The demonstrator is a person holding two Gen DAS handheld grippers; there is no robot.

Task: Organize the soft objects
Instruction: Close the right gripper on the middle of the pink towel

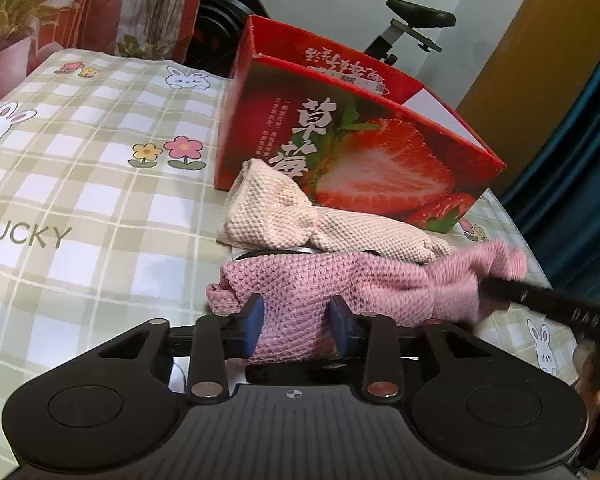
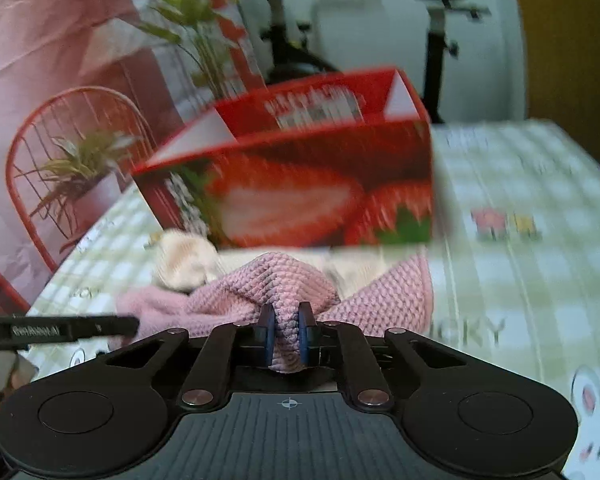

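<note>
The pink knit (image 1: 300, 292) lies on the checked surface (image 1: 100, 200) in front of the red box (image 1: 360, 152), with a cream knit (image 1: 284, 216) just behind it. Left gripper (image 1: 296, 320) fingers press its near edge; right gripper (image 2: 287, 334) fingers pinch a fold tight.
</note>
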